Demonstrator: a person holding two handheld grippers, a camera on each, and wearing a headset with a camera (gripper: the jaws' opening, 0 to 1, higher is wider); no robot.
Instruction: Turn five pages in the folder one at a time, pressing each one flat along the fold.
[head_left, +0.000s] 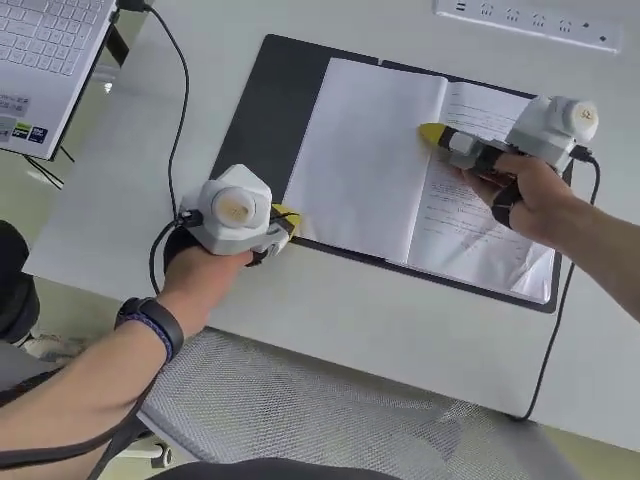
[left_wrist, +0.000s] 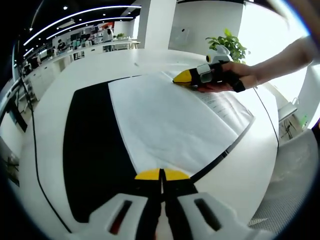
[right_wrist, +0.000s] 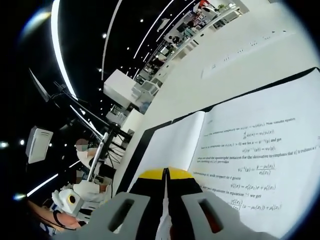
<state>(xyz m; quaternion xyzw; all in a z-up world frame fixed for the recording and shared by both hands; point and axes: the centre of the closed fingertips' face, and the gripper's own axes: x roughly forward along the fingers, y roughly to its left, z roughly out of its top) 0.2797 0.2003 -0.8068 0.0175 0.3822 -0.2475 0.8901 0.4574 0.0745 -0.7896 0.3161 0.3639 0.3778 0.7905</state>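
the folder (head_left: 262, 110) lies open on the white table (head_left: 120, 210). the left gripper (head_left: 286, 221), jaws clenched on nothing, sits at the near edge of the blank page (head_left: 360, 160). the right gripper (head_left: 432, 134), jaws clenched too, rests its tips at the fold.

The laptop (head_left: 45, 60) is cut off by the top and left edges of the head view, and the power strip (head_left: 530, 22) is clipped by the top edge. The print on the right page (head_left: 470, 235) of the folder (head_left: 260, 110) is too small to be read there, and part of that page is covered by the right gripper (head_left: 432, 134) and the hand (head_left: 525, 195) holding it. The folder's near left corner is hidden under the left gripper (head_left: 286, 220), whose tips possibly touch the page edge.
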